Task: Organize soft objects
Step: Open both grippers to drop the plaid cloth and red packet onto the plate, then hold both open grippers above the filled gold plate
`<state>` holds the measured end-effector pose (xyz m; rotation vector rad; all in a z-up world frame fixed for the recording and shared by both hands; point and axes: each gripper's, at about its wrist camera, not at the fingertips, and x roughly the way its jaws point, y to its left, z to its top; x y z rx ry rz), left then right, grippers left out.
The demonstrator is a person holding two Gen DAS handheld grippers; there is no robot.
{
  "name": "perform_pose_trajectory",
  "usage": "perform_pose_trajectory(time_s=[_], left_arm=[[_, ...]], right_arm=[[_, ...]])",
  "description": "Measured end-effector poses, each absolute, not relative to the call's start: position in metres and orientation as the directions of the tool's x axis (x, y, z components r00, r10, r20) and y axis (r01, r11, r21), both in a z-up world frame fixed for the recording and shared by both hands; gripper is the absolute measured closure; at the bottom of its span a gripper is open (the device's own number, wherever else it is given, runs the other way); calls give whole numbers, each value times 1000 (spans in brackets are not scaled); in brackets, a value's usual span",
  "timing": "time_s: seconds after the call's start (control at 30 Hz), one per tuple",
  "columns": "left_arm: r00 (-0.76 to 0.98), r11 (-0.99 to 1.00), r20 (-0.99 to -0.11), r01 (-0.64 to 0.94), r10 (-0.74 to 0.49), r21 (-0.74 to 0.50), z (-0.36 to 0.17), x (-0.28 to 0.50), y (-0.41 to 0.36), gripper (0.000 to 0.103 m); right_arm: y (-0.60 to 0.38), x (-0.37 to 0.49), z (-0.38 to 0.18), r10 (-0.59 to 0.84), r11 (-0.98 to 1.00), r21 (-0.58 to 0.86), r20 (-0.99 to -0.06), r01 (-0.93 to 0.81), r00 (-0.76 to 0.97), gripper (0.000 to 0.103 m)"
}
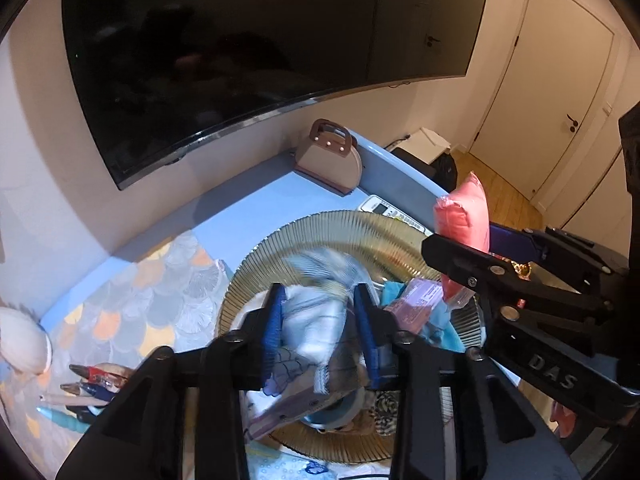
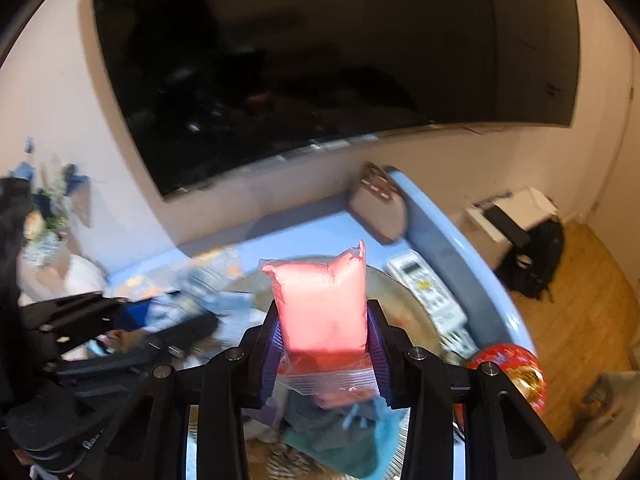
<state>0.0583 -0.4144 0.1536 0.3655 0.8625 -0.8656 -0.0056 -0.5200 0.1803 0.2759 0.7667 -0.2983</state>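
We see a dark TV (image 1: 240,52) on the wall above a blue table (image 1: 248,208). A ribbed glass plate (image 1: 320,224) sits on the table and holds a pile of soft items. A patterned mat (image 1: 160,292) lies left of the plate, with pens (image 1: 86,384) near its front edge. A brown bag (image 1: 332,156) stands at the back of the table, and a remote (image 2: 432,292) lies beside the plate.

The left gripper (image 1: 320,320) hangs over the plate. A pale blue-white cloth (image 1: 316,320) sits between its blue pads (image 1: 272,320); the frame is blurred there, and we cannot tell whether the pads press on it.

The right gripper (image 2: 324,332) is clenched on a pink pack (image 2: 324,300) in a clear bag, held upright above the plate. Its pads (image 2: 274,340) touch both sides of the pack.
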Motion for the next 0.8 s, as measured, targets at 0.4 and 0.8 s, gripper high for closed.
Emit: perform_pose_trajectory(time_s=[0.4, 0.8], left_arm=[[374, 660, -757, 745, -536, -99, 163, 73, -401, 47], [348, 657, -763, 742, -545, -131, 161, 70, -397, 47]], right_arm=[[-516, -2, 182, -247, 925, 36, -701, 379, 669, 43], [-516, -7, 181, -241, 921, 43, -717, 387, 654, 42]])
